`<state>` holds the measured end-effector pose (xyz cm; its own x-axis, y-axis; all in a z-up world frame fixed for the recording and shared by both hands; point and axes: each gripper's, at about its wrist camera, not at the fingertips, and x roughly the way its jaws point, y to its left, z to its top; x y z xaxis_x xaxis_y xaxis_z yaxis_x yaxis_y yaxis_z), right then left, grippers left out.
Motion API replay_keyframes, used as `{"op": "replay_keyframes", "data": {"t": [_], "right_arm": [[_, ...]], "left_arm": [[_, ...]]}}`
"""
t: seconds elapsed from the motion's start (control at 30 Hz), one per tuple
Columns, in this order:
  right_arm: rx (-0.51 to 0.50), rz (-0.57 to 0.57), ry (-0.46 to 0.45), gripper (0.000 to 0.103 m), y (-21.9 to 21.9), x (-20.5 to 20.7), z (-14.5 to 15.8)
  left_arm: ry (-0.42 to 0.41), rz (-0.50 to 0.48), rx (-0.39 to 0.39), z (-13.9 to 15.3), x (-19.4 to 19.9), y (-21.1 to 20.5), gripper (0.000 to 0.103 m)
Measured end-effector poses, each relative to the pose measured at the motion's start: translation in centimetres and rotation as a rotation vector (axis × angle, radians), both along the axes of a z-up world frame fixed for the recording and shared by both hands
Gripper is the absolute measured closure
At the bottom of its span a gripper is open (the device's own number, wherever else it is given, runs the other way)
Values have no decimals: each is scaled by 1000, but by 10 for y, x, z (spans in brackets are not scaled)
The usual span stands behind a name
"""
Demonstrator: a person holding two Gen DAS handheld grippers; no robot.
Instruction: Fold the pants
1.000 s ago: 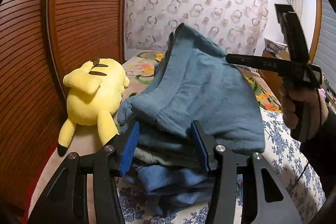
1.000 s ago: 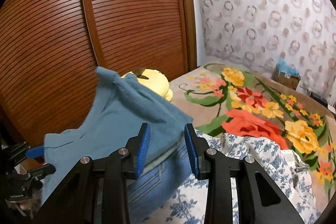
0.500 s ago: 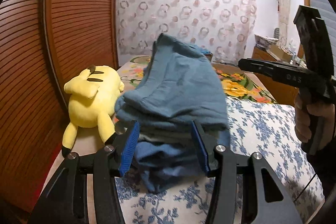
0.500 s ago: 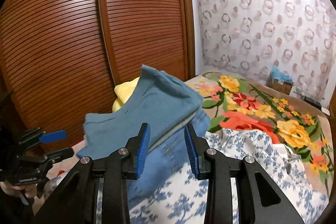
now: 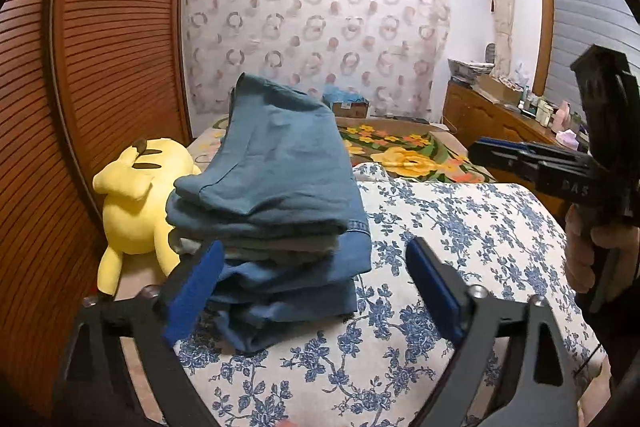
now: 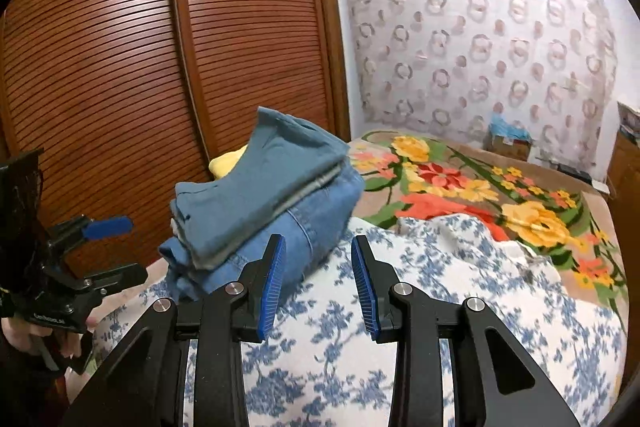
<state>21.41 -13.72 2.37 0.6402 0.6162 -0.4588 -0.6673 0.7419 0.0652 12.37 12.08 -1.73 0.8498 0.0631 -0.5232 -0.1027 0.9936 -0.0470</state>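
Observation:
A stack of folded pants lies on the blue-flowered sheet, teal pair on top, denim below. It also shows in the right wrist view. My left gripper is open and empty, its left pad close to the stack's near left corner. My right gripper is open and empty, just right of the stack over the sheet. The right gripper also shows in the left wrist view, and the left one in the right wrist view.
A yellow plush toy lies left of the stack against the brown slatted wardrobe. A flowered blanket covers the far bed. A wooden dresser stands at right. A patterned curtain hangs behind.
The teal pants were lowered onto the stack and released. Both grippers opened and pulled back from the stack.

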Motion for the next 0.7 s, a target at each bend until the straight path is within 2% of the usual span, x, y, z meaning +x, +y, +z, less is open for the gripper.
{"op": "replay_keyframes", "data": {"t": [0.03, 0.1, 0.17, 0.3, 0.6, 0.7], "right_arm": [[4, -4, 1, 68, -3, -5, -1], [8, -17, 0, 68, -9, -15, -2], [10, -28, 2, 68, -14, -24, -4], [6, -62, 1, 67, -21, -42, -4], [4, -164, -26, 52, -36, -96, 7], [9, -202, -35, 42, -45, -115, 11]], "left_arm": [[-4, 3, 13, 0, -1, -2, 9], [-20, 2, 15, 2, -2, -5, 0], [-36, -14, -9, 3, -3, -8, 0], [-39, -44, -9, 5, -5, -18, 0], [-36, -90, -12, 11, -12, -49, 0], [-33, -94, -2, 15, -16, -61, 0]]}}
